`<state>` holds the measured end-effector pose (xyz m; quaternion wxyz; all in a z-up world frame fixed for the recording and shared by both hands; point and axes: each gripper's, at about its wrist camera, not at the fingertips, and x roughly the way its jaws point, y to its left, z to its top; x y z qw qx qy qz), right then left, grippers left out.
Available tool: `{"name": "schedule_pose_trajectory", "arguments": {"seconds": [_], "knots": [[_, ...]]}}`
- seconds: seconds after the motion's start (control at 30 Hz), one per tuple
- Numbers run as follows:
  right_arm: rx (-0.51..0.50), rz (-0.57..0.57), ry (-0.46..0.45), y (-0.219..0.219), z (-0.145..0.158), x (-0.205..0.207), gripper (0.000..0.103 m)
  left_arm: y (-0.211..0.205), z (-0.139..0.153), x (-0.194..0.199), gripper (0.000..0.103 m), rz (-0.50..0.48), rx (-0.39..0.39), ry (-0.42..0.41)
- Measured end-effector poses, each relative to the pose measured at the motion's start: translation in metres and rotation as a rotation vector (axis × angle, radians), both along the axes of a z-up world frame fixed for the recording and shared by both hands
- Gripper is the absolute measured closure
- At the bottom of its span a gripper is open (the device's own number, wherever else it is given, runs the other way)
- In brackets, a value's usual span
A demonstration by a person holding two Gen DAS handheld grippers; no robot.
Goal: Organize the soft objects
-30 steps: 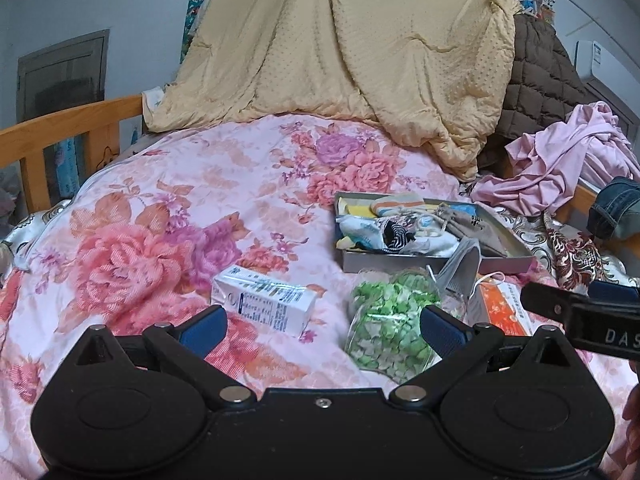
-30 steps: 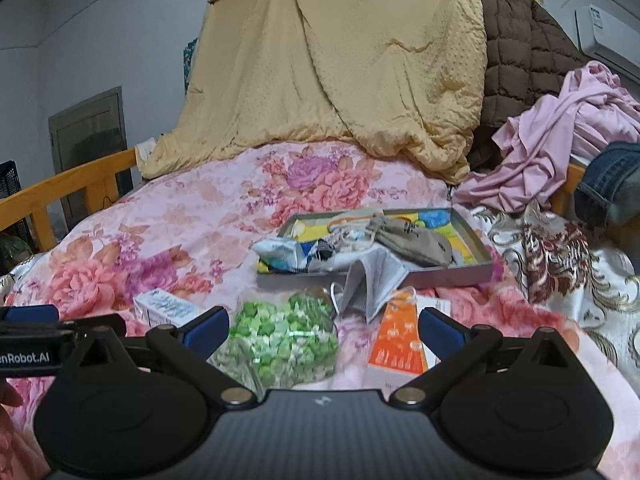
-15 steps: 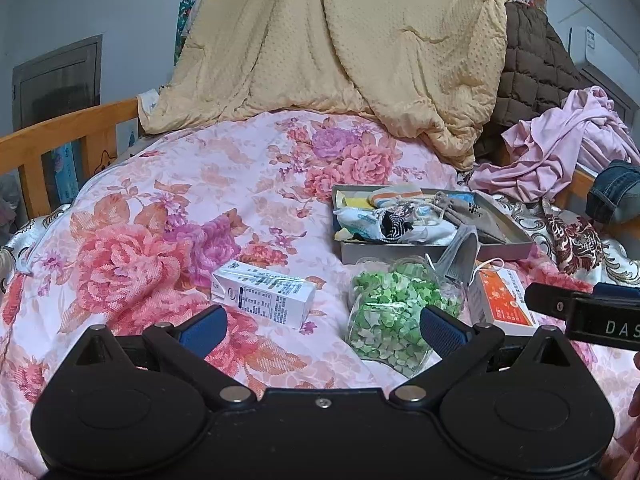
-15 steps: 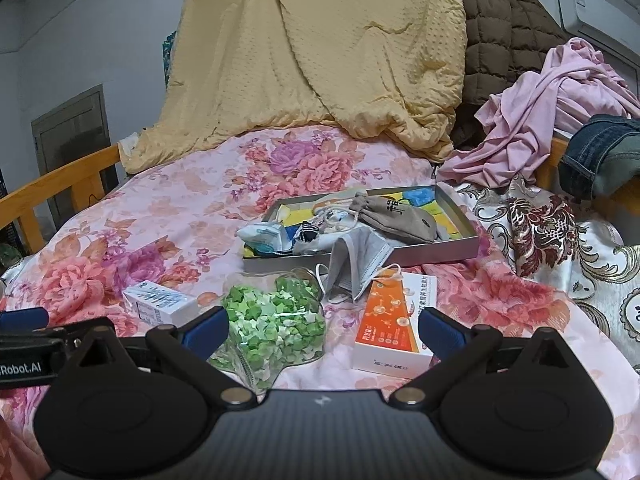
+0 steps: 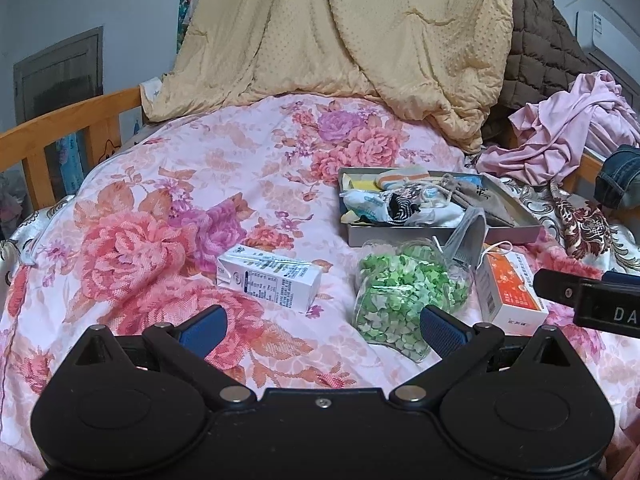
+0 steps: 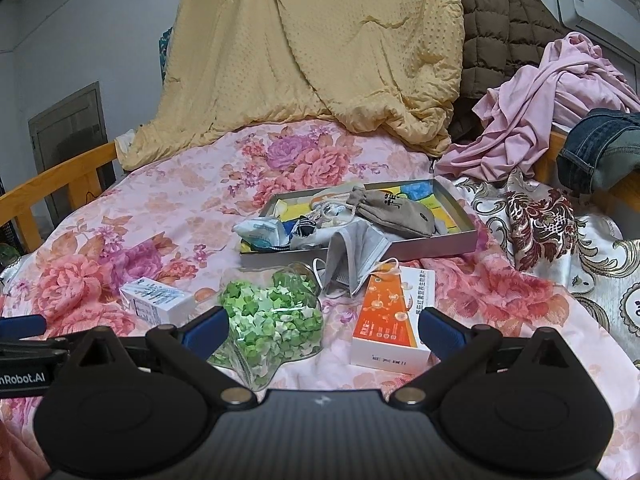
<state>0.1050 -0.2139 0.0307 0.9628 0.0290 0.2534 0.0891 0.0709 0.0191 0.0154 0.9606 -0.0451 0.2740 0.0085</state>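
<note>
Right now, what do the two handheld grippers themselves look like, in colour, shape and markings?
Both are matte black. The left gripper and right gripper each have two round-lobed housings, angular linkage arms with silver pivot bolts, and blue padded fingertips. White lettering shows on each one's side in the other's view, cut off at the frame edge. No cables or sleeves are visible.
</note>
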Motion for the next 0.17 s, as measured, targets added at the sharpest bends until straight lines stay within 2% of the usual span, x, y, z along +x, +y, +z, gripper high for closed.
{"name": "schedule_pose_trajectory", "arguments": {"seconds": [0.17], "knots": [[-0.004, 0.006, 0.006, 0.0016, -0.0003, 0.0007, 0.000, -0.0038, 0.0008, -0.0027, 0.001, -0.021, 0.014, -0.020]]}}
